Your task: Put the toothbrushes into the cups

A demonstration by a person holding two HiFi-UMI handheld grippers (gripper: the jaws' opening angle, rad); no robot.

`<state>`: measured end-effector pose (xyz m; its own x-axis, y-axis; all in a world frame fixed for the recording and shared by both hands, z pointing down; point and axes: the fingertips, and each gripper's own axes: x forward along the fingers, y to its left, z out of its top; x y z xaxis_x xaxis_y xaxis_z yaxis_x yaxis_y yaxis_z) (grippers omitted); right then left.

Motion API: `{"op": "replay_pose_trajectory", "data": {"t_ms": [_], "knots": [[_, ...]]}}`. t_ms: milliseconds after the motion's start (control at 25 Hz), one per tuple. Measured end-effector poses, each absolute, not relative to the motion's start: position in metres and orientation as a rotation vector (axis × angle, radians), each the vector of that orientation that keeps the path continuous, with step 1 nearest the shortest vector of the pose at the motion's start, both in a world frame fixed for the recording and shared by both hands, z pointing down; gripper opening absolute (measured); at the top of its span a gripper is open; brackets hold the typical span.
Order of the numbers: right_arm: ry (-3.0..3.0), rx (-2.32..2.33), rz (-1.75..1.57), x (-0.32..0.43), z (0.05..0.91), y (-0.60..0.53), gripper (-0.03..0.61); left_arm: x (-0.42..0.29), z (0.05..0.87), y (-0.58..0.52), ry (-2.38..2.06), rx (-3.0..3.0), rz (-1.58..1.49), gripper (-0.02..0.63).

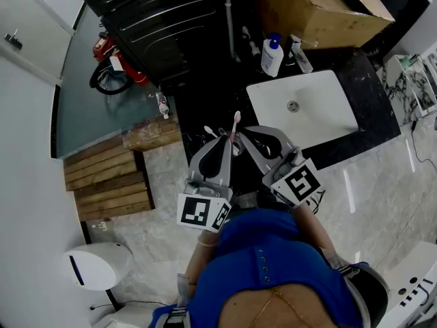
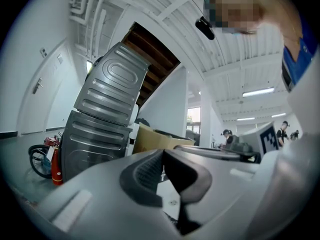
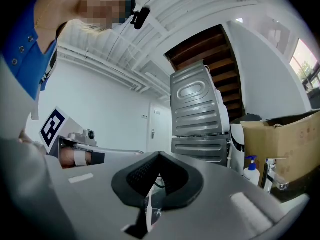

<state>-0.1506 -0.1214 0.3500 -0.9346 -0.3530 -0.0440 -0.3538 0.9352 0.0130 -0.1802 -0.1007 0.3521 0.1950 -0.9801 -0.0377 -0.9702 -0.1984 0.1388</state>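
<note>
Right gripper (image 3: 159,159) jaws clamped on a thin white toothbrush (image 3: 149,206). My left gripper (image 2: 163,156) jaws pressed together, grippers side by side.

The head camera is looking steeply down from above the person, taking in the left gripper (image 1: 220,145) and the right gripper (image 1: 254,134) side by side at mid-frame, with the white sink (image 1: 321,115) lying beyond the right gripper's tips and the stacked appliance (image 1: 164,19) beyond the left's. Each gripper camera is riding just behind its own jaws, very close, facing level along them with its frame rolled. The left gripper view is catching the right marker cube (image 2: 267,139) to its right; the right gripper view is catching the left marker cube (image 3: 52,125) to its left. Both are sharing the stacked appliance and the cardboard box (image 2: 155,140) ahead of the tips
</note>
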Motion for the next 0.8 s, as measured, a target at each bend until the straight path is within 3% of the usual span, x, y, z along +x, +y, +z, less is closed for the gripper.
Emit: {"op": "replay_pose_trajectory", "data": {"t_ms": [800], "knots": [[3.084,-0.535,-0.010,-0.1555,0.3588,-0.1231,0.000,-0.1884,0.3615,-0.1024,-1.931,2.329,-0.151,0.005]]}}
